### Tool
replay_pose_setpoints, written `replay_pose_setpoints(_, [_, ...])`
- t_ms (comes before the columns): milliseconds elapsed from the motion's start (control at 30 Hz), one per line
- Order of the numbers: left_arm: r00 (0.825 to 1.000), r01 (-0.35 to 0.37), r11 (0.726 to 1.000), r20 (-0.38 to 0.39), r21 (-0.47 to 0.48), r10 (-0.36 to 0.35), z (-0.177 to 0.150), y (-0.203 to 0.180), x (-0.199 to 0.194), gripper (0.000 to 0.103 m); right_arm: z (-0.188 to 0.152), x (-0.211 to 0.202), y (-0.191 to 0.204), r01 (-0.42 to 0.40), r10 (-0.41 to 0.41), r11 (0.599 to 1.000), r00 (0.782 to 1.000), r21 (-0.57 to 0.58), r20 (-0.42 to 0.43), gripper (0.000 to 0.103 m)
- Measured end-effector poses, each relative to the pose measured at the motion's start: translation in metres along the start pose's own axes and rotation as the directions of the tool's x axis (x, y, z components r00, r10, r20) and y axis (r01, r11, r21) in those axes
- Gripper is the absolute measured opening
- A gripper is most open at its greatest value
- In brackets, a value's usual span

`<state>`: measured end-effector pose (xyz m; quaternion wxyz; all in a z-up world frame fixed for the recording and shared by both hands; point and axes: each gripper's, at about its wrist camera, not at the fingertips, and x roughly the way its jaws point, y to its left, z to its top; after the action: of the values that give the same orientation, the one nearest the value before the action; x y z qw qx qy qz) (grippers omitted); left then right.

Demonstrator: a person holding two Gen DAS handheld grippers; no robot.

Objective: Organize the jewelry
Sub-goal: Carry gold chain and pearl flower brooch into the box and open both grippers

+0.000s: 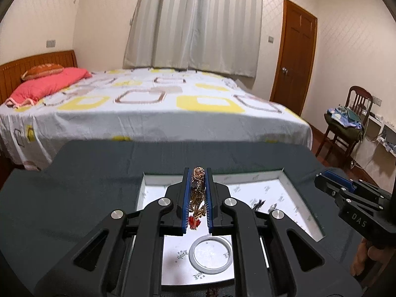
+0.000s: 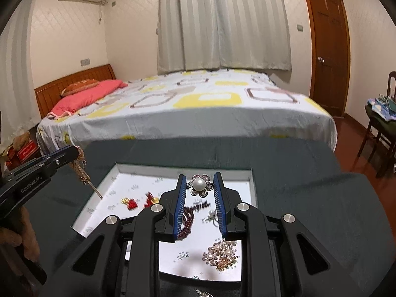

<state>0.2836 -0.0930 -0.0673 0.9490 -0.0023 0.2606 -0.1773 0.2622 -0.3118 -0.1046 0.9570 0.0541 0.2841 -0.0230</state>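
Two grippers work: my left gripper pinches the tangled gold chain necklace above the shallow white tray for sorting, right gripper jaws spread.

- The right gripper hangs over a white tray, jaws spread on either side of a pearl flower brooch.
- A dark red bead string, red earrings and a gold pearl brooch lie in the tray.
- The left gripper pinches a gold chain at the left edge.
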Motion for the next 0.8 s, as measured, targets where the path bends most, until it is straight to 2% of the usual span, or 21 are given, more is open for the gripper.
replay_pose_setpoints(400, [0.991, -0.024, 1.000, -0.136, -0.009, 0.022, -0.046, 0.021, 0.050, 0.011, -0.041, 0.058, -0.002, 0.007, -0.006, 1.000, 0.989, 0.005, -0.145, 0.023])
replay_pose_setpoints(800, [0.974, -0.029, 0.999, -0.224, -0.012, 0.026, -0.066, 0.027, 0.075, 0.011, -0.053, 0.076, -0.003, 0.004, -0.004, 1.000, 0.974, -0.001, -0.227, 0.023])
